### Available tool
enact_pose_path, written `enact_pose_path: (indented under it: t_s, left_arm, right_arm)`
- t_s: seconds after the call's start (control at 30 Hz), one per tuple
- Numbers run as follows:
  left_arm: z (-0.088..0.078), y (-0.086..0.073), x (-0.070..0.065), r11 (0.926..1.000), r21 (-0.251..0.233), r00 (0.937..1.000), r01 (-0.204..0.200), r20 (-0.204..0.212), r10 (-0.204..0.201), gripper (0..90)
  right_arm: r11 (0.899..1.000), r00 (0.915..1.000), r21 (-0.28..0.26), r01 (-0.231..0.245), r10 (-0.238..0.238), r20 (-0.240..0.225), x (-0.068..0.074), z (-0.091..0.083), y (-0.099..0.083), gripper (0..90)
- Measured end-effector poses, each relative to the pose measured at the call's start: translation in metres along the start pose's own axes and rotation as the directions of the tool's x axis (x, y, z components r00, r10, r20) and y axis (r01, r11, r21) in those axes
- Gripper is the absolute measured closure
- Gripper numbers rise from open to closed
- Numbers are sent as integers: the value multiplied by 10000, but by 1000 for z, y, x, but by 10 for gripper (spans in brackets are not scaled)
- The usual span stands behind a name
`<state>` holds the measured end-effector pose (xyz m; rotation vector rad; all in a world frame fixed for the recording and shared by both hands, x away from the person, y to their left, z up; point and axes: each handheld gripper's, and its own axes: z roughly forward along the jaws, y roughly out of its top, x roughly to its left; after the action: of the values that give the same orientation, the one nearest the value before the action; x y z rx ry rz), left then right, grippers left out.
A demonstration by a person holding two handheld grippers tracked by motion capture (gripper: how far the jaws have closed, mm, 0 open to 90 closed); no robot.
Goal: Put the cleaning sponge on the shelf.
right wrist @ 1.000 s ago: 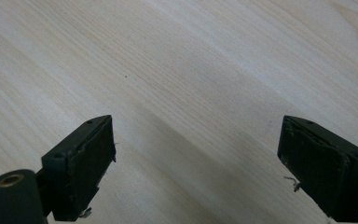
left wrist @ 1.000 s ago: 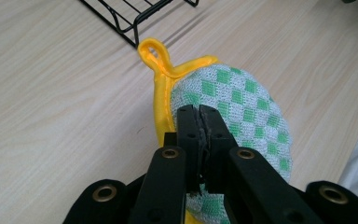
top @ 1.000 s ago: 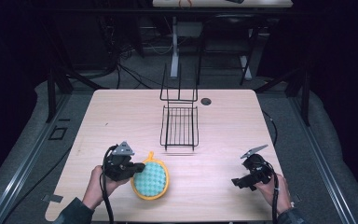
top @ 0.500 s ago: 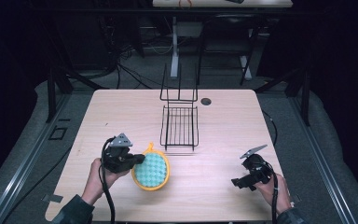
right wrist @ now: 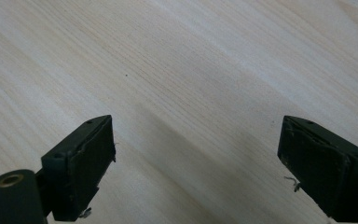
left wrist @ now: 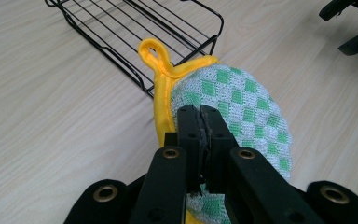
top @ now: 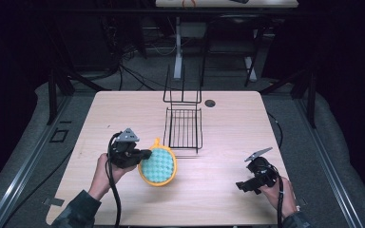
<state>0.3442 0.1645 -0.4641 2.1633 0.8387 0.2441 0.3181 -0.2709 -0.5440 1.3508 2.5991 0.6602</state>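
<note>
From the high view, you are gripping the round pot holder [top: 158,165] with your left gripper [top: 140,155], pinching it at its nine o'clock edge so the green-checked face is tilting up off the wooden table [top: 123,114] rather than lying flat; that edge hold is likely leaving the yellow hanging loop [top: 157,141] free at twelve o'clock, pointing toward the black wire rack [top: 184,127], which is standing just beyond it at about one o'clock. Your right gripper [top: 245,186] is resting low near the table's five o'clock corner, well apart from the cloth, probably keeping out of the way while the left does the carrying. In the left gripper view, the jaws are pressing tight together on the pot holder [left wrist: 233,109], biting the checked fabric just inside the yellow binding, and the loop [left wrist: 154,52] is sitting just beside the near rim of the rack [left wrist: 168,37], touching or nearly so; I cannot tell which. In the right gripper view, the right gripper [right wrist: 196,154] is standing wide apart with nothing between its jaws, hovering just over bare table [right wrist: 177,65], ready if a second hold is needed.
</note>
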Motion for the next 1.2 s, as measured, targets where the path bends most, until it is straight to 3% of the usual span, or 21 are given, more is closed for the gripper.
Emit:
enact_pose_path:
  t_s: [0.43,1.2]
  left_arm:
    - [8,15,4,9997,-42,9997,-232,45,232,882]
    - [17,35,12,9988,-436,9998,-200,-74,197,882]
  right_arm:
    - [10000,10000,60,3,-3,-29,1,0,0,102]
    - [9999,10000,115,86,-87,15,0,0,0,104]
